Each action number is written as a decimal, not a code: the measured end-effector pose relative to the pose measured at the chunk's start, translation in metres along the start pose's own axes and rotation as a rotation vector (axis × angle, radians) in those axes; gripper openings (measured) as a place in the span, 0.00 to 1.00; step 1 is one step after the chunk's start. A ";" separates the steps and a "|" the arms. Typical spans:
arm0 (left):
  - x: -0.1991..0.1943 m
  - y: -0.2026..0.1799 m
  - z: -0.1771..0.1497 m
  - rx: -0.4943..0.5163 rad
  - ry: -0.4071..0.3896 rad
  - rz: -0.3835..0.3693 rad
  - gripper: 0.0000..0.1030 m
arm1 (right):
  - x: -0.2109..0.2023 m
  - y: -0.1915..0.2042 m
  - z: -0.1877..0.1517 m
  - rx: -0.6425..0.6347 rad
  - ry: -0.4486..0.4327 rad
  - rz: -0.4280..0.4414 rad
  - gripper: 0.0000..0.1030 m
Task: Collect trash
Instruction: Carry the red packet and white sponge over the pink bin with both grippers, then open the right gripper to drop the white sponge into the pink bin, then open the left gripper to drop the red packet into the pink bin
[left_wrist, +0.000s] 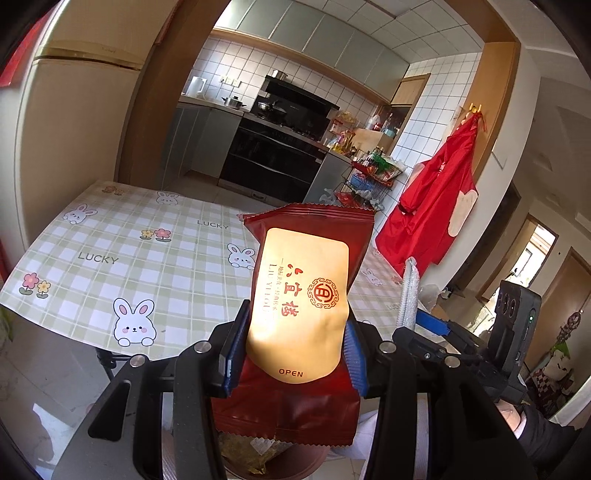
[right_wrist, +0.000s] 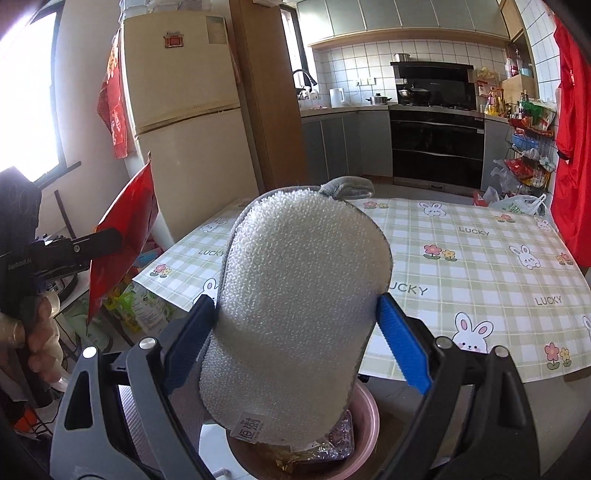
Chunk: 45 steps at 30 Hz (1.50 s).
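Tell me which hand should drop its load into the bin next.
Left, probably. The left tongs grip a red snack wrapper, plainly trash, above the pink bin that already holds wrappers. The right tongs hold a grey scrubbing pad, a cleaning tool.

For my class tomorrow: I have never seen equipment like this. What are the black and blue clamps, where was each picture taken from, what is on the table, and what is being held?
There is no robot here. A person holds a hand-held clamp, called a gripper, in each hand, and a wide-angle camera on each one looks forward along its two fingers.

The left camera's picture shows the left gripper closed on a red snack wrapper. The right camera's picture shows the right gripper clamped on a grey-white scrubbing pad.

Each gripper also appears at the edge of the other's picture.

Ahead is a table under a green checked cloth printed with rabbits and flowers; I see nothing lying on it. Below the pad sits a pink bin with wrappers inside. A kitchen lies behind.
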<state>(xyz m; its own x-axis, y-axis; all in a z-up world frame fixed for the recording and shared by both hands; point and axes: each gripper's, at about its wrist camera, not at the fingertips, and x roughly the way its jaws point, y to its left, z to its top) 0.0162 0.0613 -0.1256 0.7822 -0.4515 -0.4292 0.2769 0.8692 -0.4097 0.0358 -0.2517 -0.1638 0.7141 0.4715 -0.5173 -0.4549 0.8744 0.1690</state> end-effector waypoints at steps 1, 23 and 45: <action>-0.001 0.001 -0.001 -0.002 0.001 -0.001 0.43 | 0.003 0.001 -0.003 0.003 0.017 0.007 0.86; 0.050 0.004 -0.026 0.010 0.159 -0.018 0.44 | 0.014 -0.034 -0.004 0.120 0.046 -0.025 0.94; 0.114 -0.020 -0.065 0.056 0.366 -0.074 0.76 | -0.013 -0.080 -0.006 0.209 0.003 -0.095 0.94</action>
<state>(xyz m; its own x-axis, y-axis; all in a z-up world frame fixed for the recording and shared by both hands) 0.0633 -0.0210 -0.2185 0.5104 -0.5465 -0.6639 0.3629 0.8368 -0.4099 0.0592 -0.3287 -0.1757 0.7468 0.3860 -0.5415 -0.2652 0.9196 0.2897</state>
